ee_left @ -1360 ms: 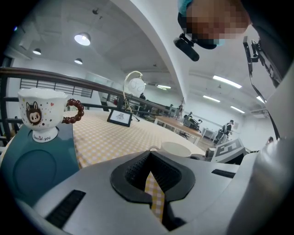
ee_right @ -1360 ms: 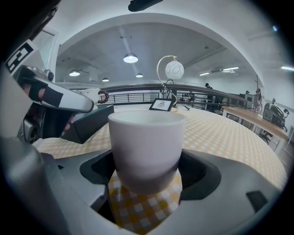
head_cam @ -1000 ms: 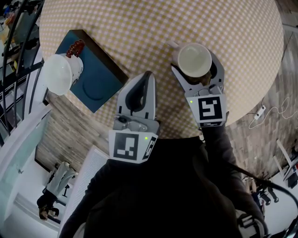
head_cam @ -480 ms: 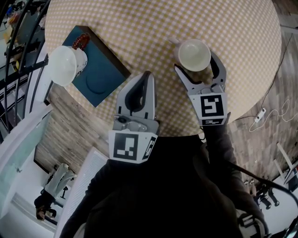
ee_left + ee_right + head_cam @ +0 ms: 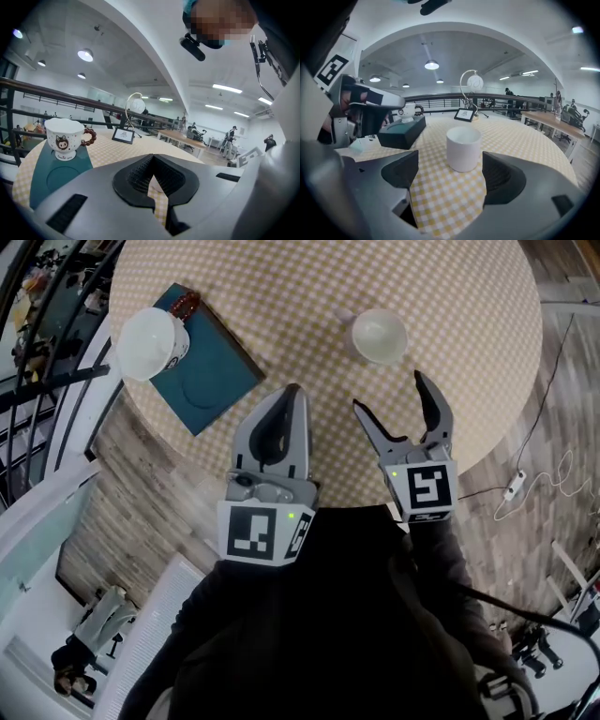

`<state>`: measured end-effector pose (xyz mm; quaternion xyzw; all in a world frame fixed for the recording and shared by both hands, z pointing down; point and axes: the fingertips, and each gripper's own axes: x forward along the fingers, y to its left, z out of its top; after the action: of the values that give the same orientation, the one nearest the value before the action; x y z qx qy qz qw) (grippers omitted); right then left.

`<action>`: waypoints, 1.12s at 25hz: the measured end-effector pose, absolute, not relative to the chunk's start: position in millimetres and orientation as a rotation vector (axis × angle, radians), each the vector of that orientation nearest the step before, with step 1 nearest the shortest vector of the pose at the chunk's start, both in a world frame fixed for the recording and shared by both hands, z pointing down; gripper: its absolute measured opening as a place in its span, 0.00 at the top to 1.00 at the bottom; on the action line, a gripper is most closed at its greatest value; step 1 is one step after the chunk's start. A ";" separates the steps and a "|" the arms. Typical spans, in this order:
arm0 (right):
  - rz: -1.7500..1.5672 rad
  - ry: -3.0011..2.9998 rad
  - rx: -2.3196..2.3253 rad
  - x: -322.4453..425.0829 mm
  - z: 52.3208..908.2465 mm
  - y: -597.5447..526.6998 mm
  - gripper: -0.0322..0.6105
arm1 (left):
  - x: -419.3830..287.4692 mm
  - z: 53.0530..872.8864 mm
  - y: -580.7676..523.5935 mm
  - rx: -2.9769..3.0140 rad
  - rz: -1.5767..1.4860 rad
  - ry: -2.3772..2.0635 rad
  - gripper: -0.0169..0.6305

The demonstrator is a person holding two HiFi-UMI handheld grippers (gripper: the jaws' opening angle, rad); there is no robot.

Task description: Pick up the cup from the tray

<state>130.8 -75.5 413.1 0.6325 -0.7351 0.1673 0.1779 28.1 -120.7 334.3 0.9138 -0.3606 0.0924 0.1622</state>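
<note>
**A:** Where's the task cup?
**B:** Cat cup (image 5: pixel 150 341), beaded handle, upright on the far corner of the tray (image 5: pixel 230 371). Tray sits at the left edge of the bench (image 5: pixel 281 296). A round recess (image 5: pixel 192 392) on the tray beside the cup is bare.

**A:** And the second one?
**B:** Plain cup (image 5: pixel 378 337), upright on the checked cloth, well apart from the tray. Nothing touches it.

**A:** Grippers?
**B:** Right gripper (image 5: pixel 387 395): jaws spread wide, nothing between them. The plain cup stands just ahead of the tips, clear of both. Left gripper (image 5: pixel 292 395): jaws pressed together and empty, only cloth showing through the slit. It hangs over the bench's near edge, well short of the cat cup.

**A:** How far along?
**B:** My reading: if the cat cup is the target, the pick has not started, with no approach, no grasp and no lift. The left gripper is nearer the tray but would have to spread its jaws first. The bare recess hints the plain cup may belong there, but these views can't confirm it.
</note>
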 end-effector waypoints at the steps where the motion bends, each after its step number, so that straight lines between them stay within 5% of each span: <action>1: 0.448 -2.114 1.793 127.5 404.9 -74.4 0.32 | 26.9 332.1 -120.6 2.611 0.250 -1.040 0.97; 11: 0.200 -2.416 1.630 48.6 294.3 -68.8 0.35 | -26.7 239.6 -87.6 2.674 0.026 -1.250 0.97; 15: 0.100 -2.474 1.597 18.5 264.5 -74.5 0.81 | -57.5 216.4 -81.1 2.667 -0.043 -1.351 0.97; 17: 0.085 -2.485 1.568 4.0 255.6 -78.4 0.92 | -72.6 206.7 -80.1 2.661 -0.081 -1.402 0.97; 28: -0.073 -2.561 1.398 -56.9 205.9 -97.0 0.93 | -123.5 175.6 -79.1 2.622 -0.232 -1.588 0.97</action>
<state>-56.9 -97.0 205.9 0.4760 -0.8720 -0.0249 0.1112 -123.5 -79.1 175.6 0.8525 -0.5161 -0.0755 0.0336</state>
